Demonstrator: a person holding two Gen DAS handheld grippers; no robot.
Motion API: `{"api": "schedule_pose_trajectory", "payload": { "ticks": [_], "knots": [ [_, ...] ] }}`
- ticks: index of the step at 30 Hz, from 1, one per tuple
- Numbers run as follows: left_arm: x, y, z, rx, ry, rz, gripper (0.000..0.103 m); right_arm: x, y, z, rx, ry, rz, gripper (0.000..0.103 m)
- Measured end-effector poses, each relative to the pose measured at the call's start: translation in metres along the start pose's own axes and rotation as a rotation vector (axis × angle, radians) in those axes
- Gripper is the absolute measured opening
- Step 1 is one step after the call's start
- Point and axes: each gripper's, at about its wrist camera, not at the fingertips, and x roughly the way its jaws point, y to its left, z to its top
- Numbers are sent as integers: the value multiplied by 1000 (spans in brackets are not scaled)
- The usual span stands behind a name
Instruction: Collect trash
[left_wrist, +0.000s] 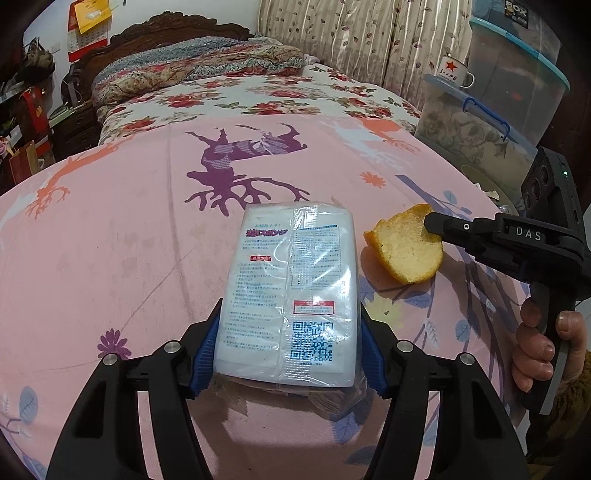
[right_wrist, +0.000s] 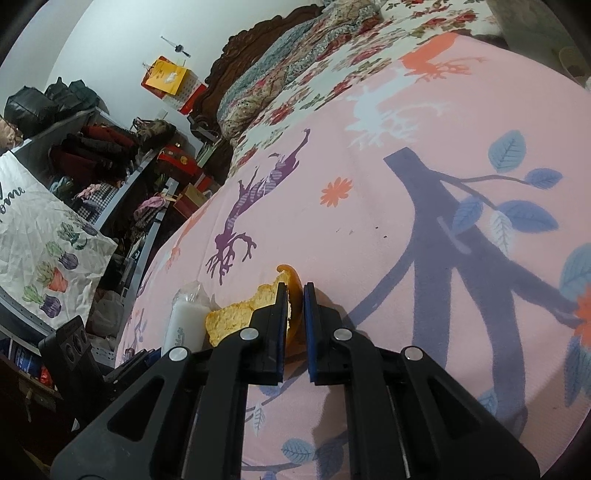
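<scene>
Orange peel (left_wrist: 404, 251) on the pink bed (left_wrist: 129, 229), its rim pinched by the right tool (right_wrist: 294, 295); left tool (left_wrist: 288, 354) clamps a wrapped packet (left_wrist: 291, 295). The thin grip could let the peel slip

My left claw (left_wrist: 288, 354) hides the plastic packet's (left_wrist: 295, 280) sides, and its small printed words are too tiny to read.

A pink printed bedspread (left_wrist: 122, 229) covers the bed, with a floral quilt (left_wrist: 192, 70) against a carved wooden headboard (left_wrist: 177, 31). Leaf-patterned curtains (left_wrist: 362, 40) hang behind; cluttered shelves (right_wrist: 110, 155) line the white wall (right_wrist: 110, 33).
</scene>
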Motion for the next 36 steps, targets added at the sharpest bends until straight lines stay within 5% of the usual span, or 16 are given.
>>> {"api": "schedule_pose_trajectory", "payload": {
  "ticks": [19, 26, 36],
  "knots": [
    [2, 1, 0, -1, 0, 9, 60, 0, -2, 1, 3, -7, 0, 11],
    [-1, 5, 7, -42, 10, -56, 58, -12, -11, 9, 26, -41, -7, 11],
    [22, -105, 87, 134, 15, -177, 59, -111, -86, 54, 103, -244, -96, 11]
  ]
}}
